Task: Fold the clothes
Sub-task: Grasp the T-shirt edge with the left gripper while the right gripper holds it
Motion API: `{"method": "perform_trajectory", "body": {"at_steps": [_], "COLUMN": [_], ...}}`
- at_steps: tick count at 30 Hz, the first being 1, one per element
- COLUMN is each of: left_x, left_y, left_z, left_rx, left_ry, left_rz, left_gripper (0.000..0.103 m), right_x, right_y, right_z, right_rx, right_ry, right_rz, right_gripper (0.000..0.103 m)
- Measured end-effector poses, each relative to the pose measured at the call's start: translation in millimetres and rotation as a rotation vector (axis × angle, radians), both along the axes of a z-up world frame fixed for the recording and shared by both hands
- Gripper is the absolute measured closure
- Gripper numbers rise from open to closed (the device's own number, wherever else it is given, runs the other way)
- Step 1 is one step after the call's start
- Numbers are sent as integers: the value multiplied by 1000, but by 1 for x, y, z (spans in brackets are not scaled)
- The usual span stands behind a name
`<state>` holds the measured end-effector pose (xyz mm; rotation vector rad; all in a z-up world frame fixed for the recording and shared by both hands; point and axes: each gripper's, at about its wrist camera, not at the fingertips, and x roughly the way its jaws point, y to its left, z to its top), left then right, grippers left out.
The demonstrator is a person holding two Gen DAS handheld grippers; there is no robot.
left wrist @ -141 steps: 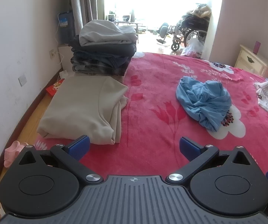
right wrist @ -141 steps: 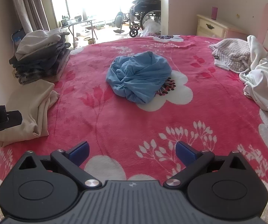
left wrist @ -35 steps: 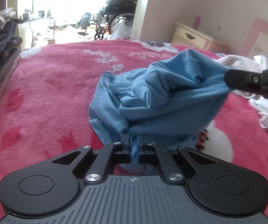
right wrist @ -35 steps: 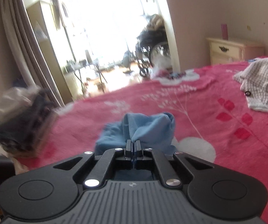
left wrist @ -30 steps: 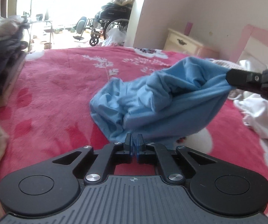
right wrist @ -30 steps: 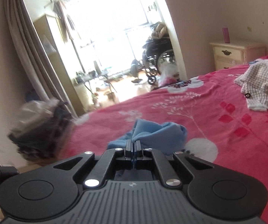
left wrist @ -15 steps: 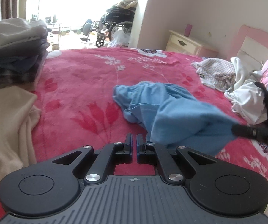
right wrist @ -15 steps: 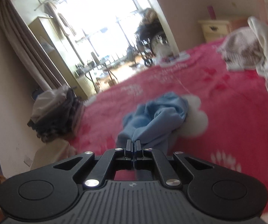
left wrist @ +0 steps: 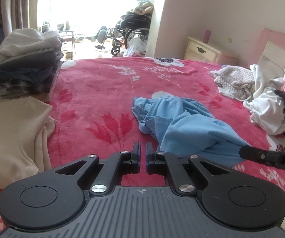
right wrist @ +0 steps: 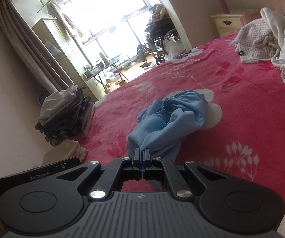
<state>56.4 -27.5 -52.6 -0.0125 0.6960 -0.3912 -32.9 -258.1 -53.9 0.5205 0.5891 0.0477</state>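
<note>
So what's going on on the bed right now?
A person is working a crumpled blue garment on the red floral blanket. The right gripper is shut on one edge of it; the left gripper holds nothing, jaws nearly together. A stack of folded clothes and a folded beige garment lie at the left.

Crumpled blue garment (left wrist: 184, 125) on bed
</note>
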Motion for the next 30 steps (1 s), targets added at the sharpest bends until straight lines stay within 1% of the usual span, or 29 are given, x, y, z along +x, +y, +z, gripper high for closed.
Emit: {"method": "perform_trajectory", "body": {"at_steps": [4, 6, 8, 10, 11, 12, 13, 14, 15, 16, 18, 20, 21, 24, 27, 29, 30], "left_x": [3, 5, 7, 10, 12, 15, 17, 19, 22, 24, 30, 38, 44, 64, 87, 102, 110], "left_y": [9, 13, 14, 12, 11, 9, 6, 4, 0, -4, -13, -22, -28, -57, -88, -110, -119], "left_z": [2, 0, -4, -9, -11, -15, -18, -22, -25, -29, -35, -40, -42, -46, -51, -57, -63], "left_rx": [-15, -25, -32, -42, -48, -50, -51, -52, -49, -46, -42, -42, -42, -13, 48, 93, 120], "left_ry": [6, 22, 39, 63, 75, 91, 106, 117, 127, 133, 136, 137, 141, 127, 90, 77, 83], "left_rz": [52, 59, 51, 38, 32, 18, 3, -12, -31, -47, -79, -107, -126, -186, -233, -258, -262], "left_gripper": [100, 99, 94, 78, 75, 69, 67, 66, 62, 56, 50, 48, 45, 44, 44, 44, 47], "right_x": [-7, -11, -11, -9, -9, -9, -9, -10, -11, -11, -8, 0, 6, 25, 42, 57, 67], "right_y": [3, 6, 14, 28, 32, 36, 39, 39, 38, 34, 21, 4, -5, -32, -55, -62, -66], "right_z": [2, -1, -9, -23, -28, -33, -38, -38, -37, -34, -26, -20, -21, -24, -33, -41, -46], "right_rx": [-25, -45, -70, -99, -96, -86, -76, -59, -40, -22, 3, 19, 20, 22, 30, 27, 25], "right_ry": [-2, 19, 73, 159, 190, 218, 246, 252, 251, 240, 207, 181, 181, 185, 184, 181, 181], "right_rz": [15, 49, 119, 215, 249, 278, 307, 323, 334, 332, 289, 217, 175, 47, -35, -64, -69], "right_gripper": [101, 101, 100, 97, 93, 90, 81, 70, 65, 64, 64, 64, 64, 62, 62, 62, 62]}}
